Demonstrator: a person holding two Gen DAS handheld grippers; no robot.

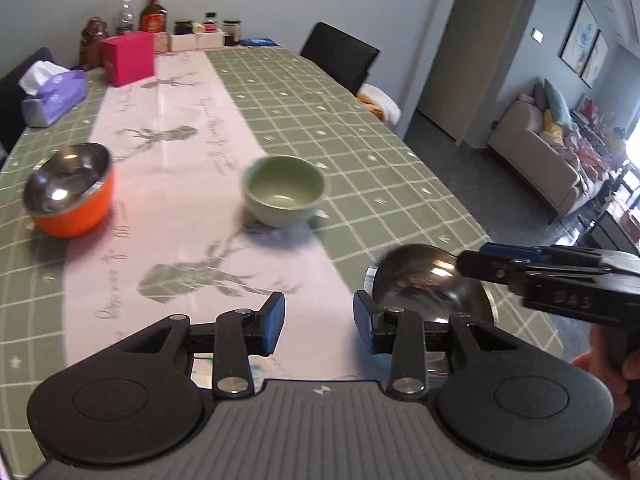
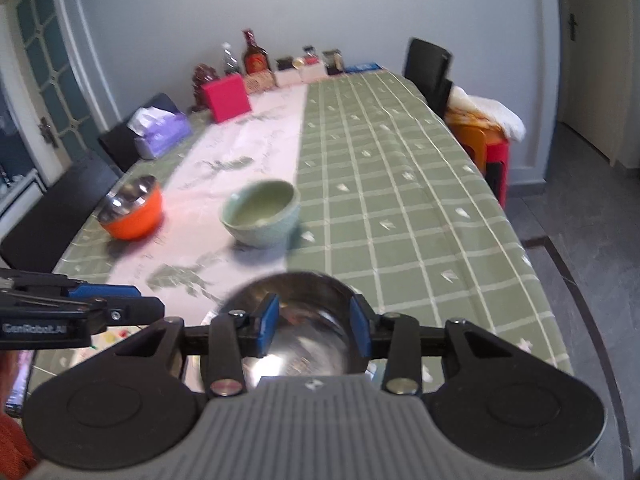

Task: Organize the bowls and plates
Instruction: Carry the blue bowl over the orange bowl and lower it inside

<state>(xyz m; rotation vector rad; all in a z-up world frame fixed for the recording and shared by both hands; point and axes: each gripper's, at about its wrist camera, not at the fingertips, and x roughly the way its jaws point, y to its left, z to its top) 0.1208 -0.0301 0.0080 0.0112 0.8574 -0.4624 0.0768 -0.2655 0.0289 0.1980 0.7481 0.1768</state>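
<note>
Steel gleams at the lower right of the left wrist view, where a shiny steel bowl [image 1: 424,280] sits on the green checked tablecloth [image 1: 360,140], empty as far as shows. The left gripper [image 1: 319,326] stands parted over bare cloth, holding nothing; the right gripper [image 1: 470,266] reaches in from the right edge beside that bowl. An orange bowl [image 1: 72,196] with a steel lining at mid left and a green bowl [image 1: 284,190] at centre are both empty. Only this view shows a sofa [image 1: 536,152]. In the right wrist view the steel bowl [image 2: 296,320] lies between the right gripper's [image 2: 314,330] spread blue pads [image 2: 269,324], which seem clear of it. Only here an orange stool [image 2: 480,140] appears.
</note>
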